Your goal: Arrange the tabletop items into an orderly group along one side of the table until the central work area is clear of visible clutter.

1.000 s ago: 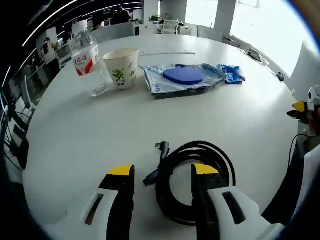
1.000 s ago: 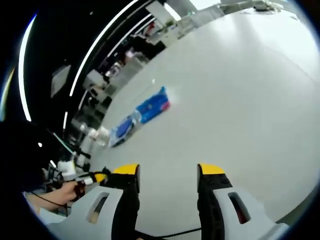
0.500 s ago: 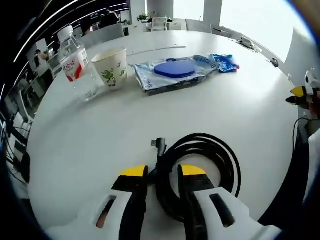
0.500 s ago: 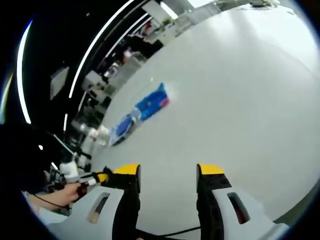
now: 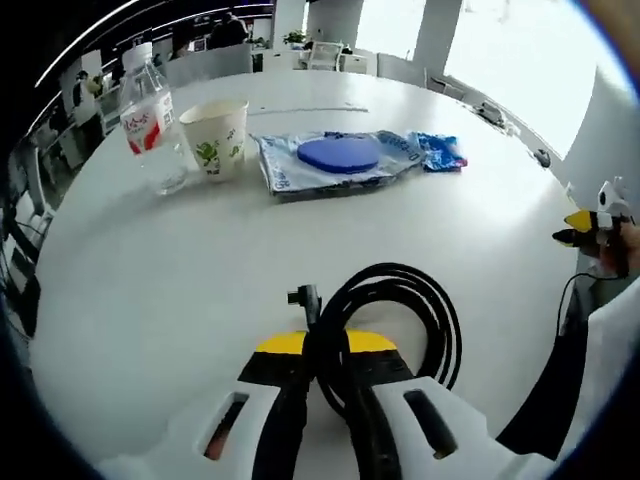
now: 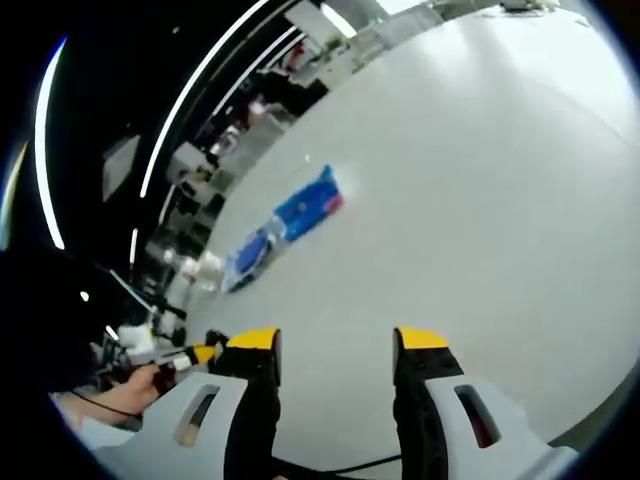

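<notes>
Yellow-tipped fingers (image 5: 283, 345) of the left gripper (image 5: 322, 345) were pinched together on the near strand of the coiled black cable (image 5: 395, 320) at the lower middle of the left gripper view. Its plug end (image 5: 303, 297) stuck up just above the tips, and the rest of the loop lay on the white table (image 5: 150, 270) to the right of them.

Across the upper part of that view stood a row of things: a clear water bottle (image 5: 148, 115) at upper left, a paper cup (image 5: 217, 136) just beside it, then a clear bag holding a blue disc (image 5: 340, 155), and a small blue packet (image 5: 437, 152) at its right end. Nothing stood between the cable and that row. The right gripper's yellow tip (image 5: 580, 222) showed at the right edge.

A second earlier the left jaws had stood wide apart around the cable; half a second earlier they were narrower; now they had met on it.

In the right gripper view the right gripper (image 6: 334, 340) held its fingers (image 6: 253, 342) apart over bare table with nothing between them, as before. The blue packet (image 6: 308, 206) lay well up and left of them.
</notes>
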`<act>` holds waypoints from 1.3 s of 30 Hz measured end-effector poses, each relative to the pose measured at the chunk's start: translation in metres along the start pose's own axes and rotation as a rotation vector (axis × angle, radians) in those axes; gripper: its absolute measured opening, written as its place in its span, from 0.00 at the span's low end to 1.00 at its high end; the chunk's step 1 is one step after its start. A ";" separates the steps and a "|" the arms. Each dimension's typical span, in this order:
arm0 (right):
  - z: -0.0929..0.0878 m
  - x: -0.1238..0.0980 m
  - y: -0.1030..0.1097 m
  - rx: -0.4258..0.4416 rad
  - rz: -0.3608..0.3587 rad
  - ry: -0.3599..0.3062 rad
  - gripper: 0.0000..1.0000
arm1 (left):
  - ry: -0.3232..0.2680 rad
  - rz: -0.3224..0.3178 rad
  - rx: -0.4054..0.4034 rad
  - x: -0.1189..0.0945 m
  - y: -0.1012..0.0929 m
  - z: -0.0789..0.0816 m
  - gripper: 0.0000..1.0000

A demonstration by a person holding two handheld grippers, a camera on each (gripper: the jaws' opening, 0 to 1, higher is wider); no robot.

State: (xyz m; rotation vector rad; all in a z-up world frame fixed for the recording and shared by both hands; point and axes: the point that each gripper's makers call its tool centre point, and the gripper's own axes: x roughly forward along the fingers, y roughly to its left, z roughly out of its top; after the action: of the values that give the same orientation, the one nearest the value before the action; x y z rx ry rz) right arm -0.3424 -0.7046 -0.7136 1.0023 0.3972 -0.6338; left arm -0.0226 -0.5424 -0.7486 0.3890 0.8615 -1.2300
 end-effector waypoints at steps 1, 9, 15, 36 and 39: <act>0.000 0.001 0.001 0.000 0.002 0.002 0.44 | -0.013 0.001 -0.019 -0.002 -0.002 0.003 0.09; -0.004 0.013 0.028 -0.018 0.095 0.027 0.50 | -0.070 -0.025 -0.142 -0.014 -0.022 0.022 0.09; -0.021 0.023 0.070 -0.050 0.247 0.100 0.57 | -0.110 -0.140 -0.234 -0.026 -0.054 0.043 0.09; -0.028 0.039 0.167 -0.025 0.537 0.158 0.68 | -0.236 -0.355 -0.356 -0.056 -0.128 0.103 0.10; -0.026 0.042 0.174 0.052 0.565 0.150 0.67 | -0.257 -0.400 -0.382 -0.061 -0.137 0.111 0.10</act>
State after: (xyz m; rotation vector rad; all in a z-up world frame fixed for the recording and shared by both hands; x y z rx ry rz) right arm -0.1968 -0.6281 -0.6375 1.1517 0.2115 -0.0600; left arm -0.1152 -0.6220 -0.6073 -0.2576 0.9513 -1.4042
